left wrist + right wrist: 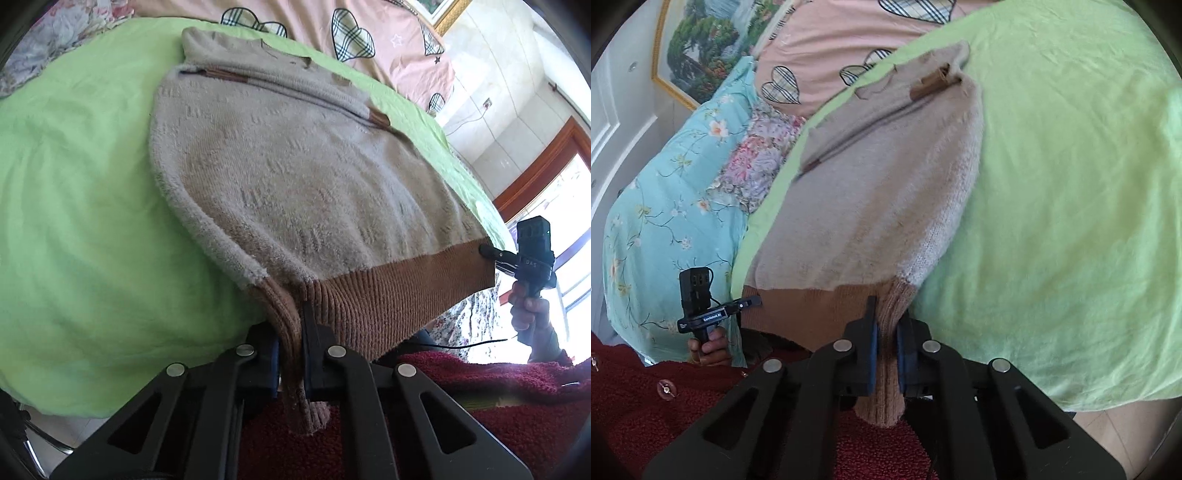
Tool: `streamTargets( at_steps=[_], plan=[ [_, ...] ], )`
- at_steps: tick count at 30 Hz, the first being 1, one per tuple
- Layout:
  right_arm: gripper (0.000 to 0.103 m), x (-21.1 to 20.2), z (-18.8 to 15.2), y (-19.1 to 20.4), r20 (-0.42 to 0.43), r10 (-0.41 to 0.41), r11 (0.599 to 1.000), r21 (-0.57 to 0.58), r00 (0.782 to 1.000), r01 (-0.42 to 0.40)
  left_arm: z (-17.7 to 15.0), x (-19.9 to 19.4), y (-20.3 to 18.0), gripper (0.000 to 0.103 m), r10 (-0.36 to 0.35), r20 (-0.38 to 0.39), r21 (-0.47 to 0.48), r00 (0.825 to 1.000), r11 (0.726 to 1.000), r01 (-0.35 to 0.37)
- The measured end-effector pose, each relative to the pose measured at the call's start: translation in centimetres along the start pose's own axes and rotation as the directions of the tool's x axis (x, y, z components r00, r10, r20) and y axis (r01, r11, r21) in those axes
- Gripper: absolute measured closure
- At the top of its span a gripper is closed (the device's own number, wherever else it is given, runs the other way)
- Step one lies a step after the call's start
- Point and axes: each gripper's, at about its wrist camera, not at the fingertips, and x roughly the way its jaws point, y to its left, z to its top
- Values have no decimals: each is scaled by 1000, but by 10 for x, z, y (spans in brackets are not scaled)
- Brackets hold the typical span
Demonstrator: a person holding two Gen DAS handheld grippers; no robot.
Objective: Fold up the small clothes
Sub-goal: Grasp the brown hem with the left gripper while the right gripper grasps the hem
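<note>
Left wrist view looks along the left gripper [291, 354], whose two black fingers are pinched tight on the near left corner of a beige knitted sweater [295, 177], the brown ribbed hem [388, 291] bunched between the pads and a tuft of it hanging out behind them. The sweater lies flat on a light green blanket [74, 203] spread over a bed, with its neck end away from the person and its sleeves folded across the chest, their brown cuffs showing. At the far right of the same view the right gripper [487, 252] clamps the other hem corner, held by a hand [528, 310] below it. Seen from the right wrist, the right gripper [886, 343] is closed on that ribbed corner, knit squeezed between its blue pads, and the left gripper [753, 303] bites the hem's opposite end. A dark red fleecy garment [646, 406] worn by the person fills the bottom of both views. Beyond the blanket lie a pink cover with plaid hearts [820, 44] and a turquoise floral quilt [665, 206].
</note>
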Motion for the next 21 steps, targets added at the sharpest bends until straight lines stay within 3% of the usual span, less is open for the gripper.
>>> streamTargets(
  at_steps=[5,12,21],
  plan=[
    [94,-11,14,13,81,93,996,-21,992,-91,15,-31,3,97,-40,106,-31,994,999,44],
    [94,-35,51,21,233,139,990,-37,962,-134,68,-74,2,97,-50,293,-32,955,998,62],
    [94,-30,122,20,365,148,989,-44,919,-142,150,-69,-1,97,-3,412,-6,911,1000,6]
  ],
)
